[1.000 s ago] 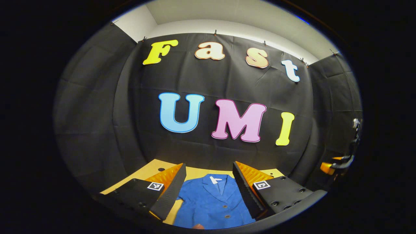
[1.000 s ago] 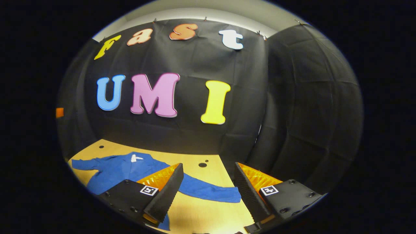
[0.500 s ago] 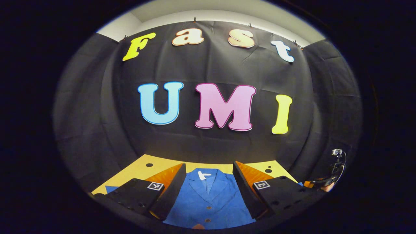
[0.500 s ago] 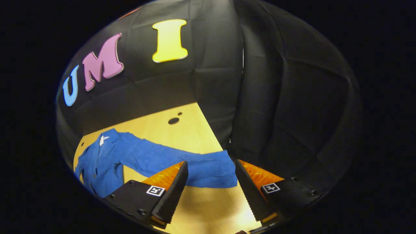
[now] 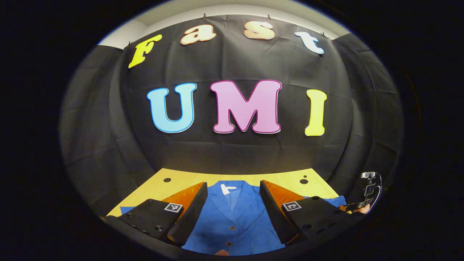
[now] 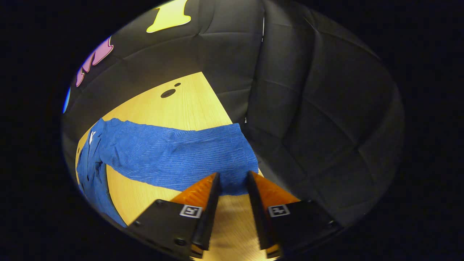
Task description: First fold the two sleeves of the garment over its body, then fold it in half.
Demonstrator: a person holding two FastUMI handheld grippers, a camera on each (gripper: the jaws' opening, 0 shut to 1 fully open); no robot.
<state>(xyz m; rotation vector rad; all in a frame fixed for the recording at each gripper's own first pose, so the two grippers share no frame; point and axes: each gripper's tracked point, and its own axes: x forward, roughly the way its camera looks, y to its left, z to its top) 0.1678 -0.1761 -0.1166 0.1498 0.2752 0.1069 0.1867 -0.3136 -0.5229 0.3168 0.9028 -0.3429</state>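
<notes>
Right gripper point(image 6: 232, 181) now at sleeve point(image 6: 174, 156).

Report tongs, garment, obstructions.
Left tongs open over blue jacket. Right tongs narrowed at sleeve cuff, grip unconfirmed. Sleeves unfolded. Nothing blocking.

You see a pale wooden bench point(image 5: 174, 181) low in the frame, two dark holes point(image 6: 168, 93) near its far corner, and black cloth wall point(image 6: 319, 108) behind it.
</notes>
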